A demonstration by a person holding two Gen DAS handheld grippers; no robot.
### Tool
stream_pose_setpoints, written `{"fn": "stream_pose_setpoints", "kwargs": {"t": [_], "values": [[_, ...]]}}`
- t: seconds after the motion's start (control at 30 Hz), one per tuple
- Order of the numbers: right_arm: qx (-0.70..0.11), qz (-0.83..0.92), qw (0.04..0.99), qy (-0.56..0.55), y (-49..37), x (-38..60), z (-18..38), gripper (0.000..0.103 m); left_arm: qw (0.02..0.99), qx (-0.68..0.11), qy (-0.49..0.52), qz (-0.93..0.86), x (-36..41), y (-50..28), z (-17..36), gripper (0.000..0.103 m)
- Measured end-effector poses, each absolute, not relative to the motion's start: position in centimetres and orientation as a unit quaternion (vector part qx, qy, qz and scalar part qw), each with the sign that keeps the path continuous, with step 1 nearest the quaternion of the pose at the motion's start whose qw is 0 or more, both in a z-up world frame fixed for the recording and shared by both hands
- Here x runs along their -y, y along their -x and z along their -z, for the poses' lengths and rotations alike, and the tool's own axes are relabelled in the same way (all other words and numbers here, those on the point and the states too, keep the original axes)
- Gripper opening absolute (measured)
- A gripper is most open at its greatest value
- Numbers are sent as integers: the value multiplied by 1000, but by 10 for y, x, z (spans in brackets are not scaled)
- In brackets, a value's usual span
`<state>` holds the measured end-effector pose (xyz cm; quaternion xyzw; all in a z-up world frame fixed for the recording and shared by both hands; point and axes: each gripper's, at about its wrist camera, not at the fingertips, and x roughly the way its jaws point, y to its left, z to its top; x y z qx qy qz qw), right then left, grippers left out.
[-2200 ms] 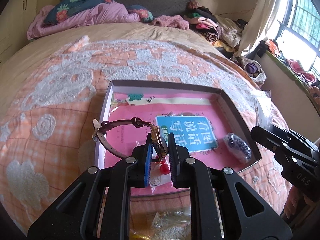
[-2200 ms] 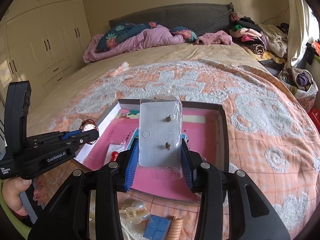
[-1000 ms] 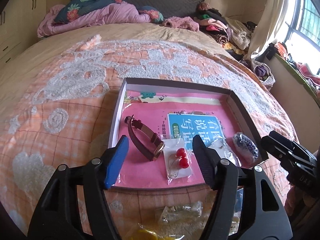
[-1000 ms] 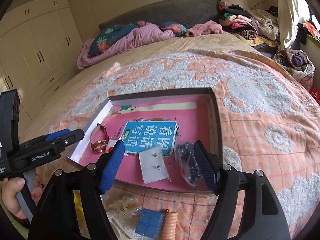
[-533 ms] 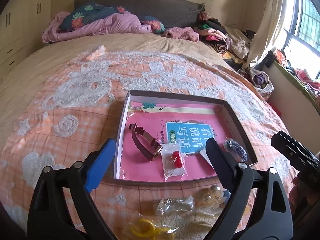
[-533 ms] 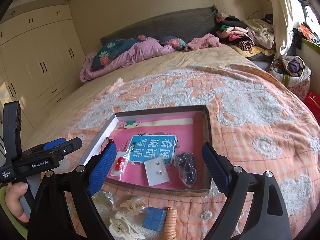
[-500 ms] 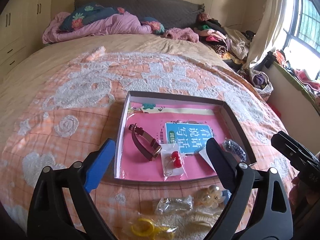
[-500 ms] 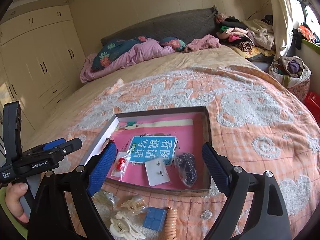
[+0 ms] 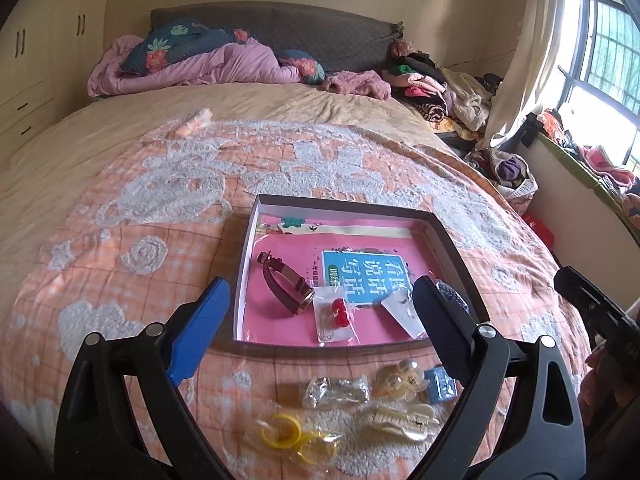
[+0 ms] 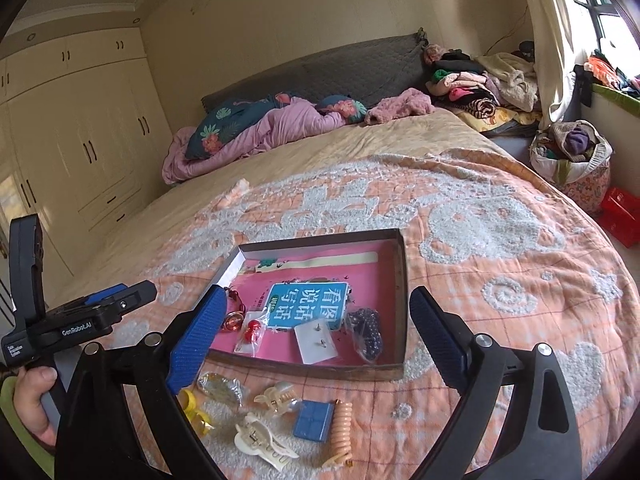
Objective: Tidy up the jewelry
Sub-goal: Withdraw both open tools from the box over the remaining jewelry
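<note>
A shallow box (image 9: pixel 448 240) (image 10: pixel 400 280) lined with a pink book lies on the bed. In it are a brown-strap watch (image 9: pixel 286 282) (image 10: pixel 234 314), a bag of red earrings (image 9: pixel 338 316) (image 10: pixel 252 330), a white stud card (image 9: pixel 402 310) (image 10: pixel 318 342) and a bag of dark beads (image 10: pixel 366 334). My left gripper (image 9: pixel 320 332) is open and empty, held back above the box's near edge. My right gripper (image 10: pixel 314 340) is open and empty, also held back from the box.
In front of the box lie yellow rings (image 9: pixel 286 434), a clear bag (image 9: pixel 334 390), cream hair clips (image 9: pixel 400 420) (image 10: pixel 262 442), a blue square (image 10: pixel 314 418) and a peach coil tie (image 10: pixel 340 430). Piled bedding (image 9: pixel 200 68) and clothes lie at the headboard. The bed edge drops away on the right.
Both grippers let go, the left of the watch and the right of the stud card, which now lie in the box. Both have opened wide and drawn back and up.
</note>
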<state>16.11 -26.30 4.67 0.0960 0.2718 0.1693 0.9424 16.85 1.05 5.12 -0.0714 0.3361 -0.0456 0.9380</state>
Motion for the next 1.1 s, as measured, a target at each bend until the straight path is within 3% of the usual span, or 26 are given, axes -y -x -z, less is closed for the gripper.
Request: {"fn": "stream_pose_setpoints", "kwargs": {"t": [1.1], "values": [[-289, -185, 937, -67, -87, 258, -41, 92, 936, -344, 54, 41, -21, -98, -34, 86]]}}
